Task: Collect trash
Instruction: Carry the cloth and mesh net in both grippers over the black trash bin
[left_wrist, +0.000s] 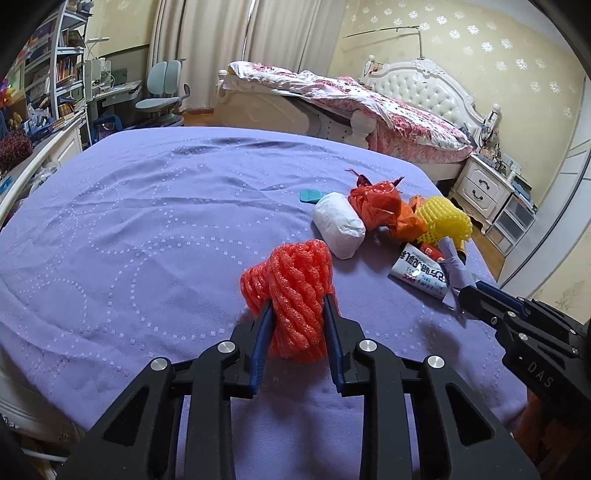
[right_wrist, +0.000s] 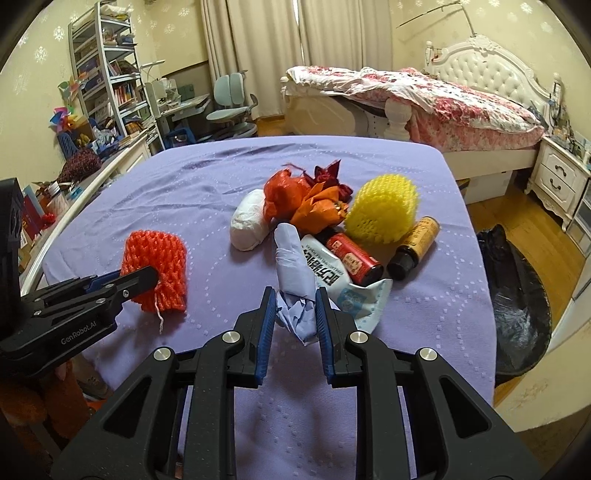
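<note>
My left gripper (left_wrist: 297, 308) is shut on a red foam fruit net (left_wrist: 291, 291), held just above the purple cloth; the net also shows in the right wrist view (right_wrist: 155, 266). My right gripper (right_wrist: 295, 299) is shut on a crumpled pale blue paper (right_wrist: 293, 266), also visible in the left wrist view (left_wrist: 454, 271). The trash pile holds a white wad (right_wrist: 248, 221), an orange-red plastic bag (right_wrist: 291, 195), a yellow foam net (right_wrist: 382, 208), a white printed packet (right_wrist: 325, 269), a red can (right_wrist: 356, 258) and a brown bottle (right_wrist: 415, 243).
The purple-covered table (right_wrist: 184, 184) carries the trash. A black-lined trash bin (right_wrist: 517, 295) stands on the floor to its right. A bed (right_wrist: 443, 99), a nightstand (right_wrist: 557, 177), a desk chair (right_wrist: 232, 107) and shelves (right_wrist: 107, 74) lie beyond. A teal item (left_wrist: 310, 195) lies behind the pile.
</note>
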